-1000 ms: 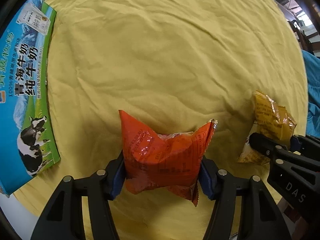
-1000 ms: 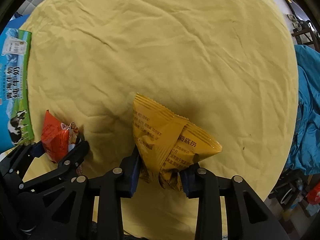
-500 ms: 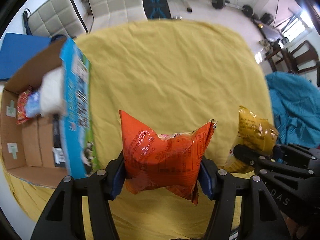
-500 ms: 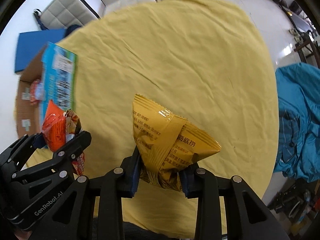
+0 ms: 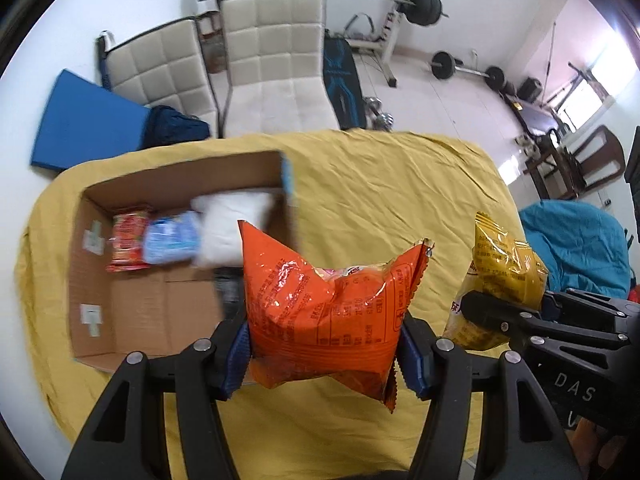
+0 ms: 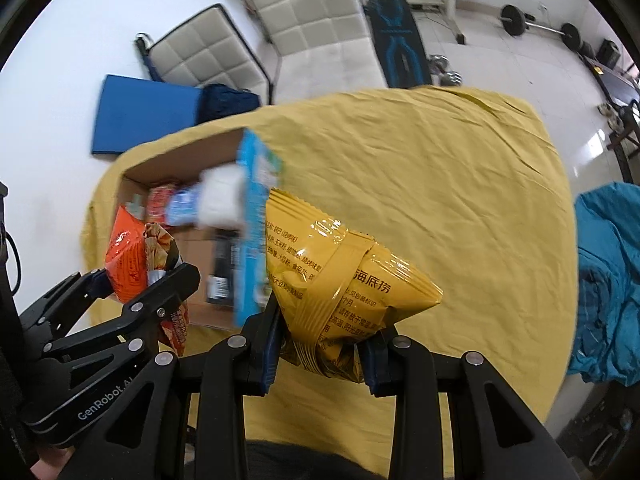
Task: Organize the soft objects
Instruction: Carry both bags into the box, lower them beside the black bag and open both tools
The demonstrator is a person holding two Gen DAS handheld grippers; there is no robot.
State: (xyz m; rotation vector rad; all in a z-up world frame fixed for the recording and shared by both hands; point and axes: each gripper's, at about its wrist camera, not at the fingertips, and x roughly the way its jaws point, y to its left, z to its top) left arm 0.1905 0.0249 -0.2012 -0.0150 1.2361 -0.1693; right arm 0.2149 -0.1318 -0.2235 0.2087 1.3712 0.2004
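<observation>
Here, at the bottom centre of each wrist view, you have both claws loaded: your left gripper [image 5: 324, 356] is clamped on the orange snack bag [image 5: 324, 312], its blue pads pressing the lower sides of the puffy pack, while your right gripper [image 6: 320, 356] pinches the yellow snack bag [image 6: 340, 280] low down, narrow, on a crumpled bottom corner. Both bags hang in the air above the yellow tablecloth [image 5: 380, 208], side by side and apart. Farther off, in the left middle of the frame, the open cardboard box [image 5: 132, 304] sits on the cloth, with a red packet [image 5: 128, 240], a blue-and-white packet [image 5: 172, 236] and a white soft bundle [image 5: 236, 224] lined up along its far side; the near part of its floor looks free. Beyond the table, in the upper frame, stand two white padded chairs [image 5: 276, 60] and gym weights. The risks, as judged from here: the yellow bag's corner grip looks slight, so a quick swing could let it slip onto the cloth; the box's blue printed side wall [image 6: 252, 232] rises between that bag and the opening and could snag it; and harder squeezing might burst either air-filled pack.
</observation>
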